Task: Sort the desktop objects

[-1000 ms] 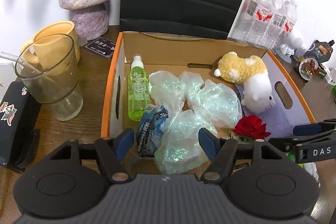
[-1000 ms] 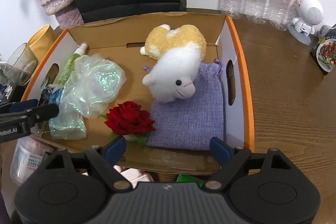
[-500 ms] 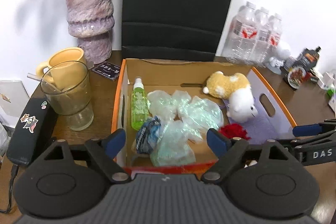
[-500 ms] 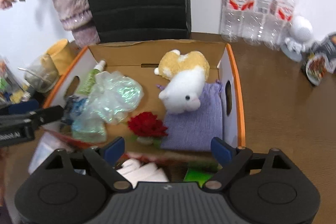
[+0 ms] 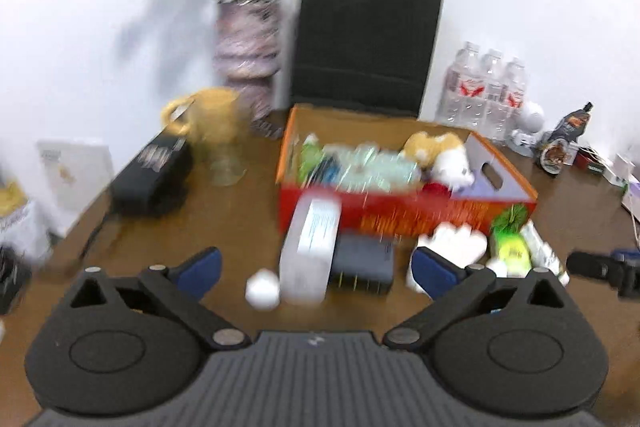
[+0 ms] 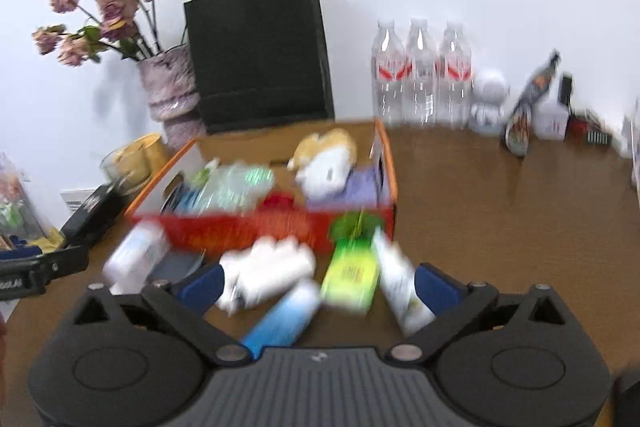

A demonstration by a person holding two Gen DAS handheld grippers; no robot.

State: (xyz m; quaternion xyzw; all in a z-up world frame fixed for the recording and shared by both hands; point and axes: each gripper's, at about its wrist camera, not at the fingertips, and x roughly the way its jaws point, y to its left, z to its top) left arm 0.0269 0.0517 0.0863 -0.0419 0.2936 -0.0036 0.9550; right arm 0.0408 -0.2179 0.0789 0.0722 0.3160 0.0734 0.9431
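Both your grippers, left gripper (image 5: 316, 265) and right gripper (image 6: 318, 281), pulled back from the box (image 5: 400, 211), jaws spread empty; swinging down fast could scatter the loose bottles (image 6: 276, 271) lying before it.

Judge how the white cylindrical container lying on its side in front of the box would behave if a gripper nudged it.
The white cylindrical container lies on its side on the bare wooden table, so a sideways nudge would probably roll it. Its smooth, plastic-looking wall may slip in a light pinch. It looks rigid, though motion blur hides detail, and its weight cannot be judged.
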